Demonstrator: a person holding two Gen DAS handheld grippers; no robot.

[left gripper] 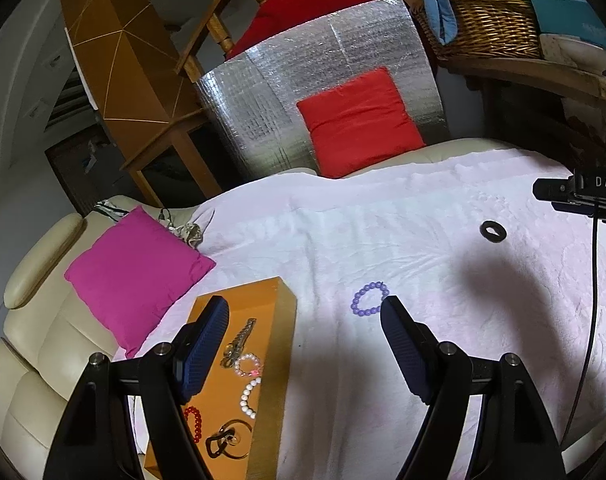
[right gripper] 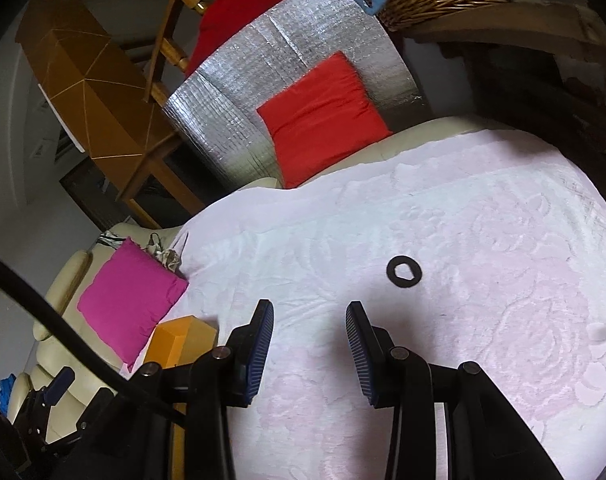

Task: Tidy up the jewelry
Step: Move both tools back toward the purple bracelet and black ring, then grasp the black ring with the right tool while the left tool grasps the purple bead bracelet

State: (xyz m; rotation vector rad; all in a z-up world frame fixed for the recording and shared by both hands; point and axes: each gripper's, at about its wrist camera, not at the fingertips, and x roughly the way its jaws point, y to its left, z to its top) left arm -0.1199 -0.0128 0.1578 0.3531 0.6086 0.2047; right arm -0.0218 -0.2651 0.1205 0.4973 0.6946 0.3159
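Note:
An orange box lies on the pale pink blanket at the lower left, holding several bracelets, among them a white bead one and a red bead one. A purple bead bracelet rests on the blanket just right of the box. My left gripper hovers open over this spot, its right finger close beside the purple bracelet. Farther right lies a black ring-shaped band. My right gripper stands open with nothing between its fingers, short of the band. The box corner shows at its left.
A magenta cushion lies left of the box on a cream sofa. A red cushion leans on a silver foil panel behind the blanket. A wicker basket and wooden furniture stand farther back. A black cable hangs at the right.

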